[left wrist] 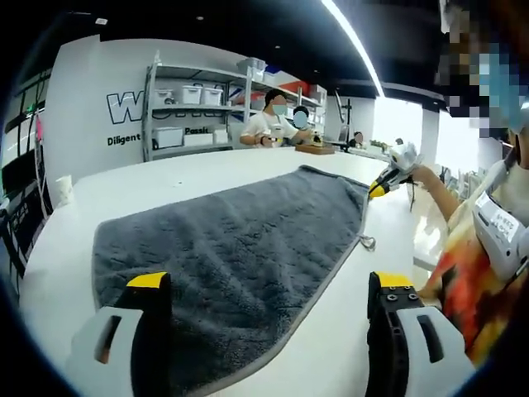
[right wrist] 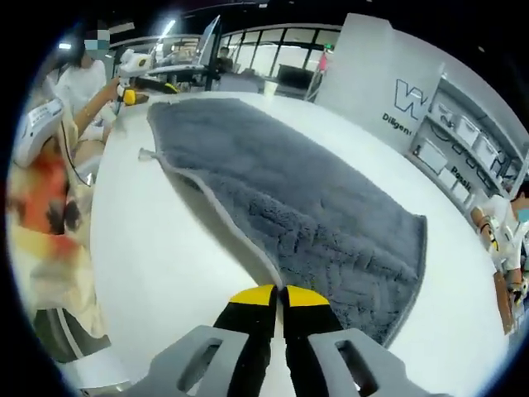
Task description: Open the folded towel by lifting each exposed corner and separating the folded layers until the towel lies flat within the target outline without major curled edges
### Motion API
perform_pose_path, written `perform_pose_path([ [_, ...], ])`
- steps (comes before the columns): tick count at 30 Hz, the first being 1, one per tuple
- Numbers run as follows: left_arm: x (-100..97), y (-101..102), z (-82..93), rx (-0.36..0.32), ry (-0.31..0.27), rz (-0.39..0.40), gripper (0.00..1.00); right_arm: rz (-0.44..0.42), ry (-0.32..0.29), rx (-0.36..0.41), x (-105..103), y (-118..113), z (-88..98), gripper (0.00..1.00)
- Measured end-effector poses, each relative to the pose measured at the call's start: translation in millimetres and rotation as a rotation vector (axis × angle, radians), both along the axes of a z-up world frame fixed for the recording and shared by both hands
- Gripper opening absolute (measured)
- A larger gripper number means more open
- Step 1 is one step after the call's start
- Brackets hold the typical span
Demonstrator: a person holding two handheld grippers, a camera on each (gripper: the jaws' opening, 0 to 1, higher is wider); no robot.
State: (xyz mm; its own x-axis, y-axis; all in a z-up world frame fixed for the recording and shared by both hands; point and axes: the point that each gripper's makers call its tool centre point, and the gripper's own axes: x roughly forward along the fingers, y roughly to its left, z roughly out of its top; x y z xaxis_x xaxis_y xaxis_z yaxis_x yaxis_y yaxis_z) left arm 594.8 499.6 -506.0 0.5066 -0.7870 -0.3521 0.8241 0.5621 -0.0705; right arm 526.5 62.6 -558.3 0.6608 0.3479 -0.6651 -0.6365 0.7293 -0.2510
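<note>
Two ends: the towel (left wrist: 231, 265) runs lengthwise between the grippers; right gripper (right wrist: 278, 299) clenched on its edge, left gripper (left wrist: 269, 285) released over it.

Looked like lab or workshop: metal shelving (left wrist: 194, 103) with white storage bins (left wrist: 191, 94), lettered white wall (left wrist: 91, 116), seated masked people (left wrist: 270, 120) beyond long white counter (left wrist: 190, 169).
</note>
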Motion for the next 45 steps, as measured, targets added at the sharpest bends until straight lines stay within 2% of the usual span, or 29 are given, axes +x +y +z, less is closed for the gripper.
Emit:
perform_pose_path([
  [10,-1.3,3.1,0.6,0.007,-0.004,0.000,0.96,0.015,0.089,0.011,-12.4,-7.4,-4.8,0.00],
  [15,0.3,6.7,-0.2,0.008,-0.006,0.011,0.96,0.019,0.109,0.013,-18.9,-9.4,-5.5,0.00],
  [37,-2.7,14.3,-3.7,0.034,-0.002,0.016,0.96,0.007,0.138,0.054,-35.4,-14.1,-6.0,0.00],
  [45,-2.8,20.6,-1.0,0.038,-0.007,0.032,0.96,0.016,0.101,0.050,-35.5,-14.2,-2.5,0.00],
])
